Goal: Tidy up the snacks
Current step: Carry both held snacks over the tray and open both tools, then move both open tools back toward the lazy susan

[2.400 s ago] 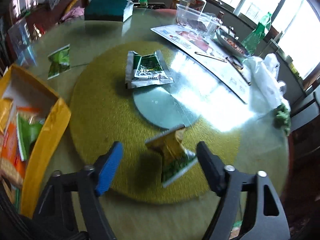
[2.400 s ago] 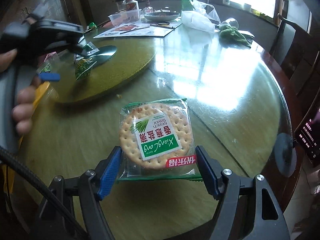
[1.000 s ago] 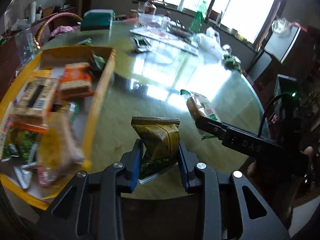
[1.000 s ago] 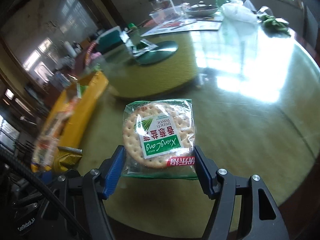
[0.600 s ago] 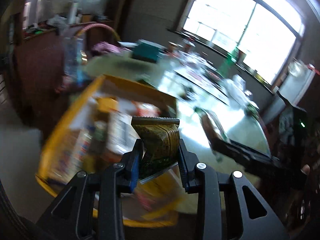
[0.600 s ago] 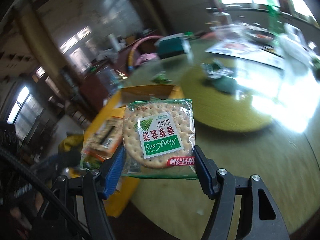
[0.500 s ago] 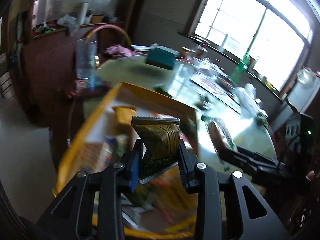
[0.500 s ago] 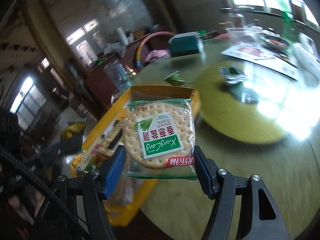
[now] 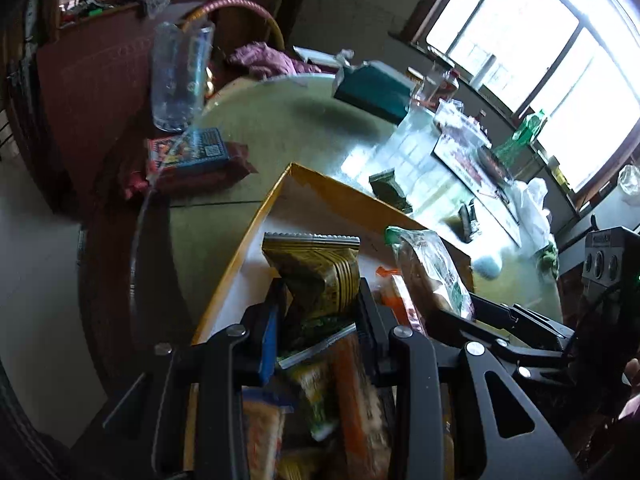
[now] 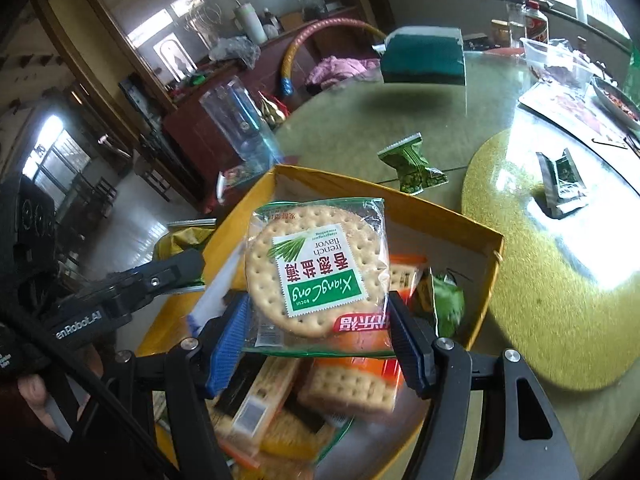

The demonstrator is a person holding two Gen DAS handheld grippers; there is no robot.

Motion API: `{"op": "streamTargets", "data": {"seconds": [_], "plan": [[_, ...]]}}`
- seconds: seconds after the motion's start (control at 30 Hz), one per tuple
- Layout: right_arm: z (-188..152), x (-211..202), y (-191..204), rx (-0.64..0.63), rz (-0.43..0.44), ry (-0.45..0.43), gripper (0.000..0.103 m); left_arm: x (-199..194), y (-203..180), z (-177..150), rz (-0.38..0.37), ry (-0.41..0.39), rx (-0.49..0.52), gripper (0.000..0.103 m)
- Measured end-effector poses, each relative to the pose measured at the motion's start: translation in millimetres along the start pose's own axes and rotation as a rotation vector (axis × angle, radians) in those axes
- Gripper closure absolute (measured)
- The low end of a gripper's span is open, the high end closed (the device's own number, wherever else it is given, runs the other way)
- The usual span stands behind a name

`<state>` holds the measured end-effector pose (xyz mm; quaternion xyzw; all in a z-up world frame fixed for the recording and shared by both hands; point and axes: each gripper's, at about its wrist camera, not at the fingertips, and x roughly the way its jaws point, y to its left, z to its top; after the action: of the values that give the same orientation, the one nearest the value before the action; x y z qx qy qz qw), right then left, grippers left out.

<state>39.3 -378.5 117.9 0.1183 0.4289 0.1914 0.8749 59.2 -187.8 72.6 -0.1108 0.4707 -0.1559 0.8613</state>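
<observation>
left gripper pinching gold packet, right gripper clamping cracker pack (both above) — yellow box

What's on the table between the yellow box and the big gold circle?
In the right wrist view, a small green snack packet lies on the glass table between the yellow box and the gold circle.

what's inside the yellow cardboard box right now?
The yellow cardboard box holds loose wrapped snacks: orange cracker packs, a green pouch, a long biscuit sleeve. The round cracker pack held above hides the middle; lower layers are covered.
</observation>
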Motion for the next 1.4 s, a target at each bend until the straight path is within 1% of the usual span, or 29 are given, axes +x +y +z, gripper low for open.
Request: {"op": "streamTargets", "data": {"seconds": [0.03,0.13,0.23,0.4,0.47,0.5,0.53,0.57,0.6,0.63,0.67,0.7,0.73,0.87,0.93,1.0,1.13,1.2,1.27,1.33,1.4], "plan": [[-1,4,-1,0.003,0.001,0.006,0.036,8,1,2,0.018,0.022,0.004,0.068],[0,10,0,-0.004,-0.005,0.013,0.036,21,3,5,0.036,0.063,-0.007,0.068],[0,14,-4,-0.002,-0.042,0.013,0.036,29,3,4,0.048,0.092,-0.006,0.068],[1,19,-10,0.010,-0.037,0.024,0.035,32,2,6,0.071,0.096,-0.008,0.067],[0,19,-12,0.017,-0.041,0.028,0.034,34,0,7,0.081,0.108,0.006,0.066],[0,18,-13,0.029,-0.041,0.033,0.033,34,0,8,0.085,0.114,0.010,0.063],[-2,15,-14,0.036,-0.033,0.032,0.033,33,-1,7,0.095,0.116,0.015,0.053],[-2,12,-14,0.037,-0.027,0.028,0.033,31,-2,7,0.112,0.109,0.019,0.041],[-4,6,-14,0.034,-0.013,0.013,0.033,25,-4,6,0.126,0.085,0.023,0.035],[-6,0,-13,0.028,0.001,-0.002,0.031,20,-5,5,0.125,0.061,0.021,0.023],[-7,-3,-13,0.022,0.007,-0.009,0.029,17,-6,4,0.128,0.045,0.018,0.020],[-10,-11,-11,0.013,0.013,-0.022,0.026,12,-8,2,0.141,0.032,0.018,0.020],[-14,-19,-10,0.006,0.024,-0.037,0.026,4,-13,-2,0.150,0.019,0.031,0.020],[-28,-49,-4,-0.031,0.083,-0.094,0.026,-25,-30,-15,0.154,-0.050,0.053,0.020],[-37,-66,-6,-0.026,0.089,-0.130,0.025,-41,-43,-23,0.138,-0.089,0.064,0.020],[-45,-82,-13,-0.014,0.101,-0.163,0.024,-50,-54,-29,0.125,-0.109,0.074,0.019],[-57,-108,-43,0.048,0.103,-0.216,0.024,-63,-84,-45,0.068,-0.129,0.086,0.019],[-61,-115,-61,0.093,0.086,-0.228,0.024,-64,-97,-51,0.048,-0.124,0.096,0.018],[-65,-124,-84,0.165,0.065,-0.247,0.024,-63,-111,-58,0.031,-0.112,0.117,0.018],[-68,-129,-101,0.211,0.057,-0.259,0.024,-61,-124,-63,0.022,-0.103,0.138,0.018],[-71,-135,-119,0.274,0.031,-0.268,0.024,-59,-133,-69,0.013,-0.098,0.145,0.018]]}}
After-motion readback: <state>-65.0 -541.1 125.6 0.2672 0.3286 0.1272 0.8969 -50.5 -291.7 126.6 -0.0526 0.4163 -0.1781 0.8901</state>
